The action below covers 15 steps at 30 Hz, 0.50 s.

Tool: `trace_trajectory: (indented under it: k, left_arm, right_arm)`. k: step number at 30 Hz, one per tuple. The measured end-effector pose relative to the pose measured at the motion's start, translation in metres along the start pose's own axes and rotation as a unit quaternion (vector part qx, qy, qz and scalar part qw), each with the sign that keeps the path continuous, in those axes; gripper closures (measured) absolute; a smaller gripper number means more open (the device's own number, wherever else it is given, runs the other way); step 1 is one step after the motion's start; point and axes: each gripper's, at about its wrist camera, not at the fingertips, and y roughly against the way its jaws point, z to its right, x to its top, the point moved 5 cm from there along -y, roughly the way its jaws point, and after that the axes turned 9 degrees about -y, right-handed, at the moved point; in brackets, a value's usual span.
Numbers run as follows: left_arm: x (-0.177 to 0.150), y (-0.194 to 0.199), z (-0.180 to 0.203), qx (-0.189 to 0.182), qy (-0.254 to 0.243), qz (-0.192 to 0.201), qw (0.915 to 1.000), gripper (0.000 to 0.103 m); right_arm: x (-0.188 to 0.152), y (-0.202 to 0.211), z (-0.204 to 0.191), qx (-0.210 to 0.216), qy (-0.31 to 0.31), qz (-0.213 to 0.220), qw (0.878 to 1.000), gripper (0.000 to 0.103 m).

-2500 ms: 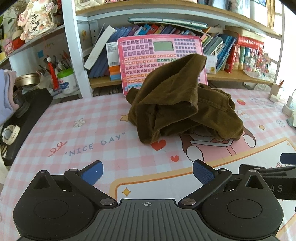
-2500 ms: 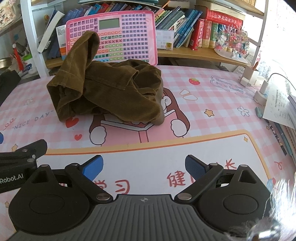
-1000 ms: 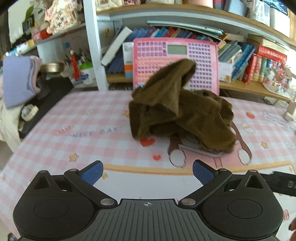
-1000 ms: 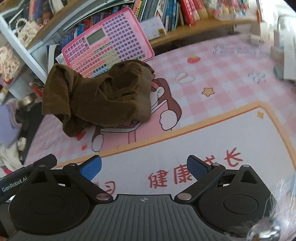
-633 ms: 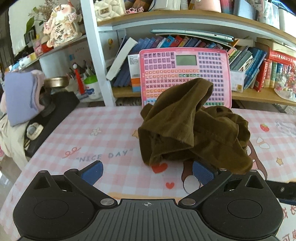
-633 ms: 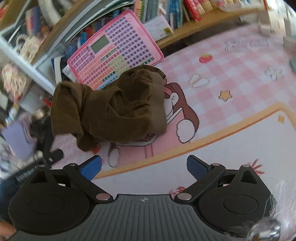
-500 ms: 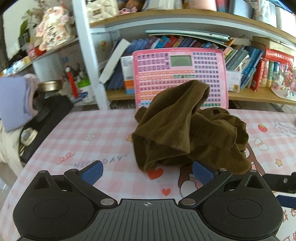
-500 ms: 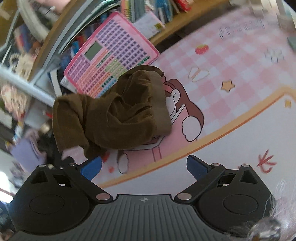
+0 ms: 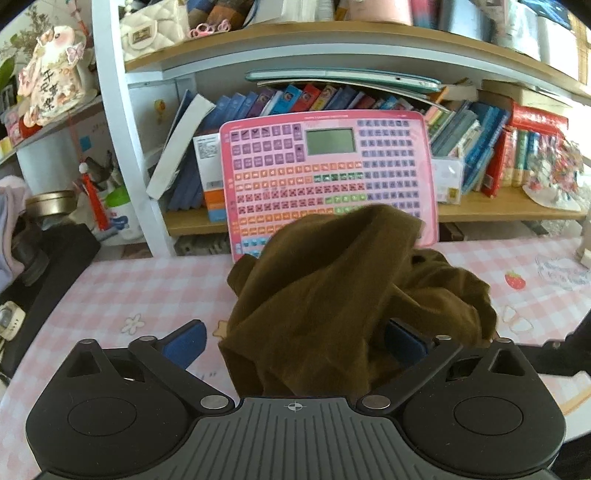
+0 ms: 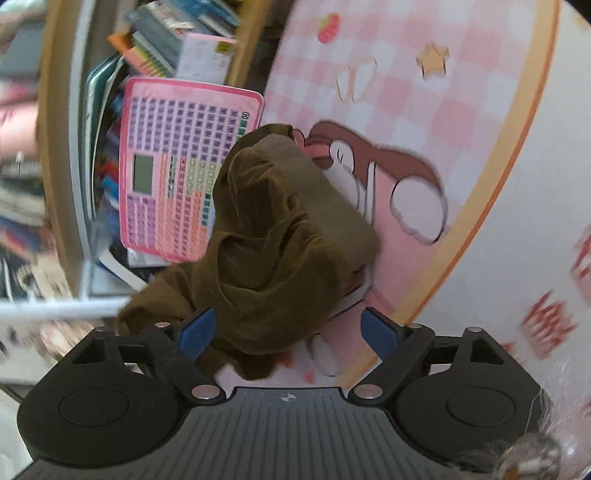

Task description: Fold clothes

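Two claws, left claw and right claw, are closing around the crumpled brown garment on the desk, not yet gripping, probably to lift it.

A: background check. What's behind?
B: pink plastic toy keyboard tablet with a small grey screen, upright, leaning on the wooden bookshelf. Row of mixed-colour books behind and right of it.
A: desk surface?
B: pink-and-white checked desk mat with cartoon prints; strawberry print far right. Black bag-like item at the left edge.
A: upper shelf?
B: cream quilted purse, pink figurine left of it.
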Motion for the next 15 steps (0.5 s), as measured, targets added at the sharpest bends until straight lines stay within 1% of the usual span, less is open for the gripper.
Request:
trace_trajectory:
  k: [1, 2, 3, 4, 5, 8, 9, 11, 12, 13, 14, 15]
  left_arm:
    - [0.001, -0.002, -0.006, 0.0, 0.01, -0.003, 0.9999, 0.029]
    - [0.002, -0.003, -0.013, 0.0, 0.02, -0.006, 0.9998, 0.059]
    - [0.0, -0.002, -0.023, -0.007, 0.032, -0.008, 0.9994, 0.075]
    - [-0.001, -0.001, -0.033, -0.013, 0.044, -0.01, 0.9989, 0.093]
    - [-0.005, 0.005, -0.044, -0.009, 0.046, -0.008, 0.9989, 0.099]
    - [-0.021, 0.025, -0.078, 0.003, 0.048, -0.006, 0.9988, 0.101]
    - [-0.026, 0.032, -0.089, 0.008, 0.049, -0.008, 0.9987, 0.101]
    - [-0.041, 0.046, -0.109, 0.023, 0.055, -0.016, 0.9981, 0.102]
    - [-0.049, 0.052, -0.119, 0.032, 0.06, -0.021, 0.9975, 0.102]
    - [-0.056, 0.059, -0.129, 0.041, 0.065, -0.026, 0.9967, 0.102]
    - [-0.065, 0.065, -0.139, 0.054, 0.072, -0.031, 0.9954, 0.102]
    - [-0.072, 0.069, -0.147, 0.066, 0.08, -0.037, 0.9939, 0.102]
  right_arm:
    - [-0.002, -0.004, 0.001, 0.003, -0.012, -0.002, 1.0, 0.019]
    - [-0.004, -0.008, 0.001, 0.006, -0.023, -0.003, 1.0, 0.019]
    - [-0.006, -0.011, 0.001, 0.011, -0.032, -0.003, 0.999, 0.019]
    - [-0.007, -0.015, 0.002, 0.016, -0.04, -0.002, 0.999, 0.019]
    - [-0.008, -0.018, 0.002, 0.02, -0.047, 0.001, 0.999, 0.019]
    - [-0.005, -0.026, 0.003, 0.026, -0.066, 0.022, 0.997, 0.02]
    - [-0.002, -0.029, 0.005, 0.026, -0.076, 0.031, 0.996, 0.021]
    - [0.003, -0.034, 0.007, 0.026, -0.092, 0.05, 0.994, 0.032]
    - [0.006, -0.035, 0.008, 0.024, -0.096, 0.058, 0.993, 0.047]
    - [0.009, -0.037, 0.009, 0.021, -0.1, 0.066, 0.993, 0.071]
    - [0.011, -0.037, 0.009, 0.021, -0.103, 0.074, 0.992, 0.081]
    - [0.014, -0.035, 0.01, 0.026, -0.105, 0.08, 0.991, 0.089]
